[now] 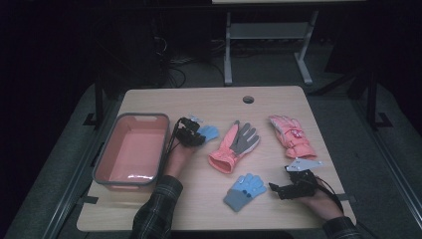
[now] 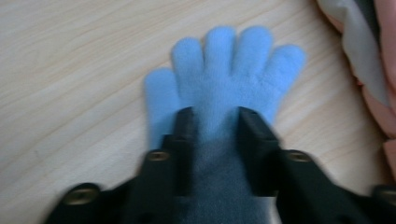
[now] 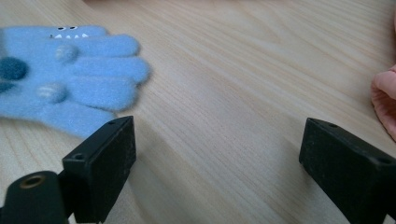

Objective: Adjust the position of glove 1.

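A: Where is the left gripper [image 1: 196, 133] right now?

B: Near the middle of the worktop [image 1: 209, 99], just right of the salmon bin [image 1: 130, 149]. In the left gripper view its jaws are clamped on a small blue knit glove [image 2: 224, 79], pinching it where the light blue palm meets the grey cuff. The glove's fingers fan out flat on the wood beyond the jaw tips.

A: So the glove is actually gripped, not just lying between the jaws?

B: Yes, the fabric is bunched narrow between the two pads, which press on it from both sides.

A: And the right gripper [image 1: 274, 188]?

B: It sits low at the near right of the worktop, the person's hand behind it. Its jaws stand wide apart with bare wood between them.

A: Anything close to it?

B: A second blue glove [image 1: 245, 190] lies just to its left in the high view, flat, with dots and a little face on it. It is near the jaws but apart from them.

A: What else is on the worktop?

B: A pink and grey glove [image 1: 234, 147] in the centre and a pink glove [image 1: 292, 135] farther right.
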A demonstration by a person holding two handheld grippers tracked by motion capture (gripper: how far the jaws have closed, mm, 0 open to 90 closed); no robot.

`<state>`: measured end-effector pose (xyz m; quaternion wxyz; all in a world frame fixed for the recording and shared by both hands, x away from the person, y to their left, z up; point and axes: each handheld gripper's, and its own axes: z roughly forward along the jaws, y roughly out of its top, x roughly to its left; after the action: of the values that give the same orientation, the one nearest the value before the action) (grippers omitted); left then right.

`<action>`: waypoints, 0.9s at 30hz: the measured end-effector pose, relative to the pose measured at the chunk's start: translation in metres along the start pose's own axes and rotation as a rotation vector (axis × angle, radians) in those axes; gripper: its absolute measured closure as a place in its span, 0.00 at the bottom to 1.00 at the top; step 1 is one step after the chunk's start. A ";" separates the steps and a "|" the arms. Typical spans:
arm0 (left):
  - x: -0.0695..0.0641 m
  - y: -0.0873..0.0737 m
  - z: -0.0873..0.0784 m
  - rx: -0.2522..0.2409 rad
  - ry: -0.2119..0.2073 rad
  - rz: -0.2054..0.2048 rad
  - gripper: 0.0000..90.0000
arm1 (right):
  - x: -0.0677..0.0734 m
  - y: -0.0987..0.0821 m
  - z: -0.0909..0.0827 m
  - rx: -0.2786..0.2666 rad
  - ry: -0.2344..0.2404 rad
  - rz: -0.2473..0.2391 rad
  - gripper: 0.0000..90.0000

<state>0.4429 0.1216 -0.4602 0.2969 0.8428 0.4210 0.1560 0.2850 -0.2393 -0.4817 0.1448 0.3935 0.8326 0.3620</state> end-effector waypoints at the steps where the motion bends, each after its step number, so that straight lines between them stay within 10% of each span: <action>1: -0.003 0.001 0.000 -0.001 0.009 0.007 0.88 | 0.000 0.000 0.000 -0.001 0.000 -0.003 0.11; 14: 0.000 0.003 -0.011 -0.015 -0.033 -0.036 0.93 | 0.000 0.000 0.000 -0.001 0.000 -0.001 0.11; 27: -0.006 0.014 -0.058 -0.075 -0.104 -0.039 0.93 | 0.000 0.000 0.000 -0.002 0.000 -0.006 0.11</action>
<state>0.4182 0.1317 -0.4063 0.3529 0.8297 0.4151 0.1217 0.2853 -0.2394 -0.4819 0.1462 0.3909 0.8333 0.3625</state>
